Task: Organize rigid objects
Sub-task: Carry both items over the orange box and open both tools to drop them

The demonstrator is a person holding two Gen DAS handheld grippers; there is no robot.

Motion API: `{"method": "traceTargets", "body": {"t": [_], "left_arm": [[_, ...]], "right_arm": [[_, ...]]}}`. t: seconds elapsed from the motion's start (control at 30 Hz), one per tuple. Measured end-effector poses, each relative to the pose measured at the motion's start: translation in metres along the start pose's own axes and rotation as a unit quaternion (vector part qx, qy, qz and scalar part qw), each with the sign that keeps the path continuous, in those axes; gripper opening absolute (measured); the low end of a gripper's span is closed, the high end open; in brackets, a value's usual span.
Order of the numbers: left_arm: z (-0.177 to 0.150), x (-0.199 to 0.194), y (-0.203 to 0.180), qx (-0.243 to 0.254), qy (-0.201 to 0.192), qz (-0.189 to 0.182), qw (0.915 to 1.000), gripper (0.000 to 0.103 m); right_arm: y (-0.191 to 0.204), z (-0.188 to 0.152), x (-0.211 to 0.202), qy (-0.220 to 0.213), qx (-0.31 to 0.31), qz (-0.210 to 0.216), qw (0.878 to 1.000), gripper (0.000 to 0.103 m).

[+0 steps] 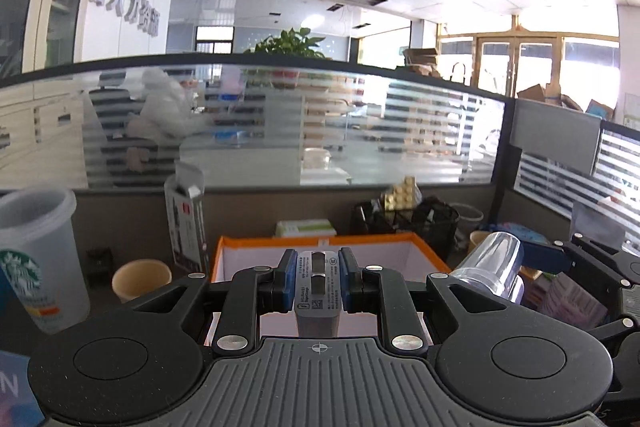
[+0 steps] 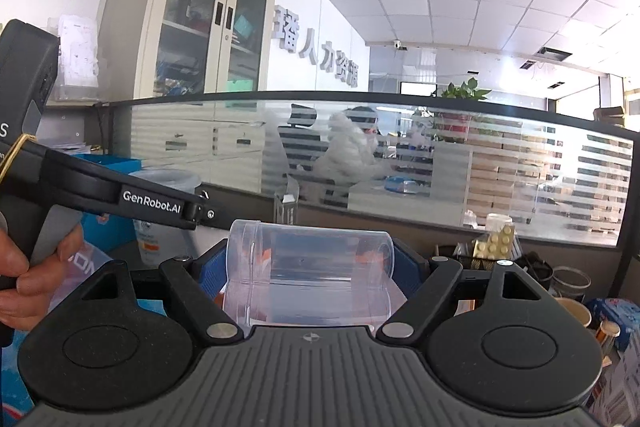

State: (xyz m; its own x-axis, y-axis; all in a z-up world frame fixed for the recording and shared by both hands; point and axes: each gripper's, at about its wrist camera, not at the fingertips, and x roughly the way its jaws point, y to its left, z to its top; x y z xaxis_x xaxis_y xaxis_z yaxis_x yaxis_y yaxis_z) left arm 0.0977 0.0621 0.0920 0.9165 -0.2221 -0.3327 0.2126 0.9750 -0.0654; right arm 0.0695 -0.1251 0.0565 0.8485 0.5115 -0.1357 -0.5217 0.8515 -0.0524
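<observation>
Between the blue pads [image 1: 286,283] of the left tool [image 1: 318,281] stands a grey charger [image 1: 318,293], clamped upright with its printed label facing the camera. Just beyond the tool lies an orange-rimmed bin [image 1: 416,247] with white walls. Left of the tool stand a paper cup [image 1: 141,277] and, nearer, a frosted Starbucks cup [image 1: 38,251]; a tall carton [image 1: 186,219] rises between them and the bin. To the right, the right tool [image 1: 584,259] reaches in with a clear cup [image 1: 494,261].

Across the right tool [image 2: 310,267], the clear cup [image 2: 310,269] lies on its side, gripped end to end by the wide-set blue pads [image 2: 210,271], its rim at the left. Left of this tool, a hand [image 2: 28,275] grips the handle of the left tool [image 2: 160,203]. Ahead and to the right sit a blister pack [image 2: 494,241] and a black mesh holder [image 2: 472,261]. A striped glass partition [image 2: 500,163] closes the worktop behind.
</observation>
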Motion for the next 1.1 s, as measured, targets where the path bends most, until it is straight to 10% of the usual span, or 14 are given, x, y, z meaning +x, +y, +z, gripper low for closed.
{"method": "traceTargets", "body": {"t": [0.57,1.1], "left_arm": [[0.027,0.062,0.023,-0.011,0.01,0.011,0.9998,0.019],[-0.035,0.141,0.046,-0.052,0.124,0.027,0.9906,0.019]], "right_arm": [[-0.035,0.016,0.074,0.024,0.014,-0.03,0.999,0.079],[-0.052,-0.039,0.148,0.169,0.064,-0.034,0.983,0.079]]}}
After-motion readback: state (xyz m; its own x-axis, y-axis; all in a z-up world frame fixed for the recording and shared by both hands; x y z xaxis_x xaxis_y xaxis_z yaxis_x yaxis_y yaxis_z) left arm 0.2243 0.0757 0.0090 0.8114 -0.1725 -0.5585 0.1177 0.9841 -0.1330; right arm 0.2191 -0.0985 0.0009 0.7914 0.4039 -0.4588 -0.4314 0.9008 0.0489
